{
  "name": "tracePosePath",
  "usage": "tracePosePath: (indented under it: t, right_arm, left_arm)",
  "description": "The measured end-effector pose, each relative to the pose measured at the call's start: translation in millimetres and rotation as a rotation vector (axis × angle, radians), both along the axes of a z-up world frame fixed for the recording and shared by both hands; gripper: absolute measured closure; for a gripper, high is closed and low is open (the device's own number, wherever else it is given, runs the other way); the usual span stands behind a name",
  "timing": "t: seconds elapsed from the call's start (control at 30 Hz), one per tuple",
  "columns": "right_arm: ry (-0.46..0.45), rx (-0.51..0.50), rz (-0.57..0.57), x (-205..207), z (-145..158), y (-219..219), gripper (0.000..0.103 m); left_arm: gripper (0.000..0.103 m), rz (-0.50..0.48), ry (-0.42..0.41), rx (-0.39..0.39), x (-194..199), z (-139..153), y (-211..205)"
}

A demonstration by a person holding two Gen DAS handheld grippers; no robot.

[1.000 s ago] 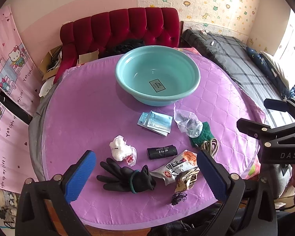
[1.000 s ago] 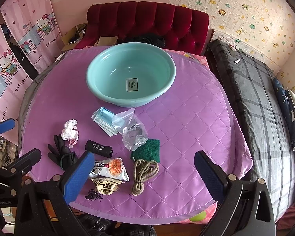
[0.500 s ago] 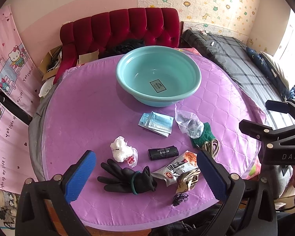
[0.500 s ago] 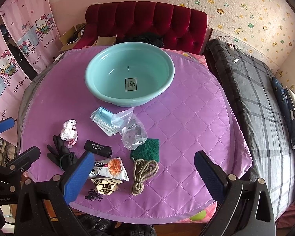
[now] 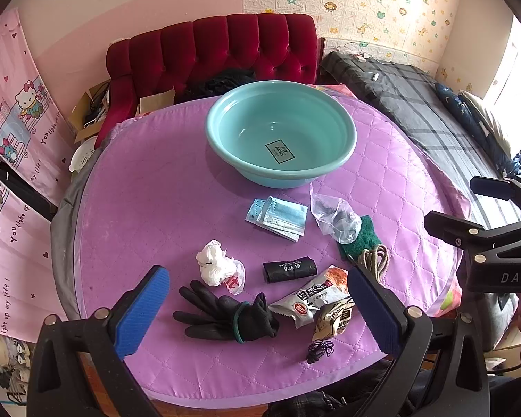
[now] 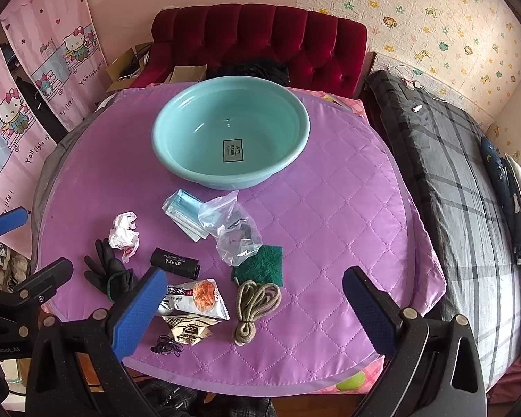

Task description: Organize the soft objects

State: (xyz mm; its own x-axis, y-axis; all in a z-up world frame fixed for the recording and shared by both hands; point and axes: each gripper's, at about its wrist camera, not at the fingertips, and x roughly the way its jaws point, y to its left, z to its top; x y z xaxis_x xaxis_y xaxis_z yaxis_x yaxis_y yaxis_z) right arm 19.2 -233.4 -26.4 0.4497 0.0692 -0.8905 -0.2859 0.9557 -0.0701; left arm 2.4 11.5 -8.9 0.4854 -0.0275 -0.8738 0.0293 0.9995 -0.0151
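Grippers first: left gripper (image 5: 258,307) and right gripper (image 6: 253,307) hover with jaws spread, empty. Beyond lie black gloves (image 5: 225,314), snack packets (image 6: 194,299), rope (image 6: 255,300), masks (image 5: 278,216). At twelve o'clock, the basin (image 6: 295,120) seems empty; sorting apparently unstarted.

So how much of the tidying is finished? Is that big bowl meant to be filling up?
Nothing looks done yet: the teal basin is empty. Nothing is in hand either; the left gripper and right gripper are both open, above the near edge of the table. All of it is left: black gloves, crumpled white bag, face masks, clear bag, green scrub pad, rope, snack packets.
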Motion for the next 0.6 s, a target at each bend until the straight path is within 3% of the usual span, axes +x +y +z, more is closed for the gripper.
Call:
tracePosePath:
  t: [0.6]
  right_arm:
    - [0.006,-0.001,-0.010,-1.5,-2.6,-0.8,0.000]
  left_arm:
    - [0.000,0.006,0.011,0.009,-6.3,-3.1,3.0]
